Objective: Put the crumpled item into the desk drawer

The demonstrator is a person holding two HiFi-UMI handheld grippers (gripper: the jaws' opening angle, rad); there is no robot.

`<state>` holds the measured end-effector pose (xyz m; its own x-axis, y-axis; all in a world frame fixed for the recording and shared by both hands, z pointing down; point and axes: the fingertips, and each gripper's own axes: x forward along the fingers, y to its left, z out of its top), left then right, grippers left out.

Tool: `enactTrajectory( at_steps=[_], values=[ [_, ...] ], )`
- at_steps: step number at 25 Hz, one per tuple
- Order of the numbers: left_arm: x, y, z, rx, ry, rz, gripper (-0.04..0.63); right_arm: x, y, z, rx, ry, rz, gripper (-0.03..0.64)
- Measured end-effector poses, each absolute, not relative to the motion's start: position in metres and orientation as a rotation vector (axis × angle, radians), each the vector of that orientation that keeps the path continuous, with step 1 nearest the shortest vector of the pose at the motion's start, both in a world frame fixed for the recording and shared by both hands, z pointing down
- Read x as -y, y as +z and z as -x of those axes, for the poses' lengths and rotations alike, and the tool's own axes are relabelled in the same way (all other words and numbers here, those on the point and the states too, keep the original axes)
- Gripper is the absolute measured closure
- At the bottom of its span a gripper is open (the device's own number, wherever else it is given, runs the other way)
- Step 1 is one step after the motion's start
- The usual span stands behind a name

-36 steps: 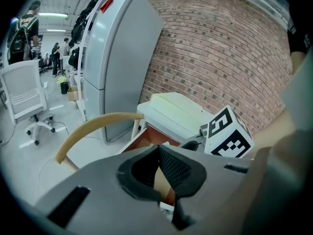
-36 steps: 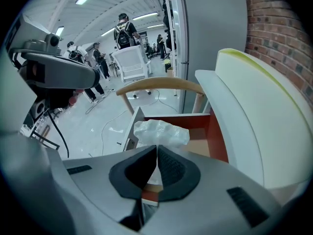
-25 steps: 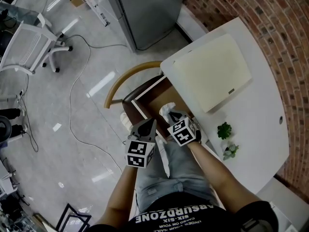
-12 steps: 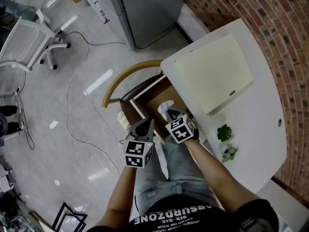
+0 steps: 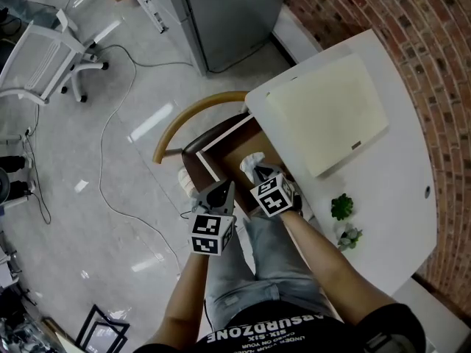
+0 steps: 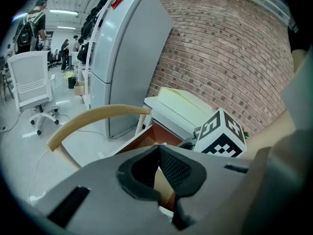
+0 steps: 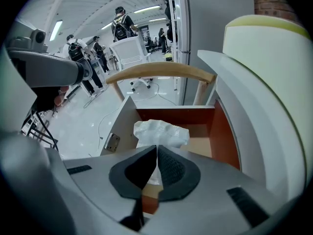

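Observation:
The crumpled white item hangs over the open wooden desk drawer, and my right gripper is shut on its lower part. In the right gripper view the crumpled item rises out of the closed jaws, with the drawer's brown inside behind it. My left gripper hovers just left of the right one, near the drawer's front corner. It is shut with nothing between its fingers. From the left gripper view, the right gripper's marker cube sits close on the right.
A wooden chair's curved back arcs round the drawer's far side. The white desk carries a cream flat pad and a small green plant. A grey cabinet, floor cables and a white office chair stand beyond.
Both grippers stay almost where they were. The right one has crept slightly farther over the drawer with the crumpled item still in its jaws.

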<state>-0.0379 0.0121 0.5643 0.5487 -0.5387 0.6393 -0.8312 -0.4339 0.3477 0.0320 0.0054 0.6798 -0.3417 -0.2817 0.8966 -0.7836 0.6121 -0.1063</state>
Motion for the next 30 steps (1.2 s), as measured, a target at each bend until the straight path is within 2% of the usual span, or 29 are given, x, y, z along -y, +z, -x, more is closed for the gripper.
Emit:
enactTrajectory(
  at_steps=[30],
  values=[
    [-0.007, 0.594, 0.034, 1.082, 0.588, -2.088, 0.591, 0.006, 0.719, -0.032, 1.849, 0.709, -0.843, 0.611]
  ],
)
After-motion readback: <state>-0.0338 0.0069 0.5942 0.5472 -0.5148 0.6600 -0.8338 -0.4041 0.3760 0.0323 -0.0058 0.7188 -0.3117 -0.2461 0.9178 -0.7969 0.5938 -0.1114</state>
